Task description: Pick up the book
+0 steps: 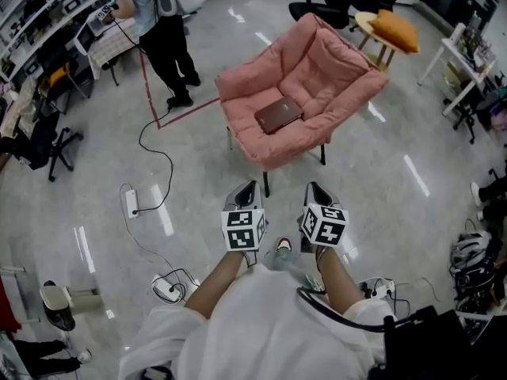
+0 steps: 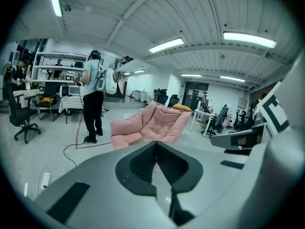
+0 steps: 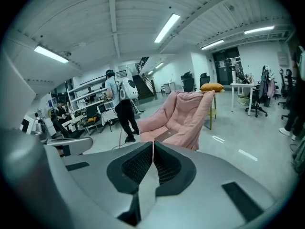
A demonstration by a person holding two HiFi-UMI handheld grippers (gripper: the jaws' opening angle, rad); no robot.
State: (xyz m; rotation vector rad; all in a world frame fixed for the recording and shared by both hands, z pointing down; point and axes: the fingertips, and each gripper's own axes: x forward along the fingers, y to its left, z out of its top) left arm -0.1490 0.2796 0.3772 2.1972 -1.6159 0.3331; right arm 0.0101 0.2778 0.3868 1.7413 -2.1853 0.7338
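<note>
A dark reddish-brown book (image 1: 278,114) lies flat on the seat of a pink padded armchair (image 1: 333,66). Both grippers hang side by side over the floor in front of the chair, pointing at it and well short of it. The left gripper (image 1: 251,185) is shut with nothing in it, its jaws meeting at a line (image 2: 155,144). The right gripper (image 1: 314,187) is also shut and empty (image 3: 153,143). In the right gripper view the book (image 3: 165,134) shows as a dark slab on the seat. The left gripper view shows the chair (image 2: 152,123), but I cannot make out the book.
A person (image 1: 162,30) stands at the back left beside a red tape line. A black cable (image 1: 154,157) runs to a power strip (image 1: 131,203) on the floor. A small round table with an orange cushion (image 1: 394,28) stands behind the chair. Desks and office chairs line the room's edges.
</note>
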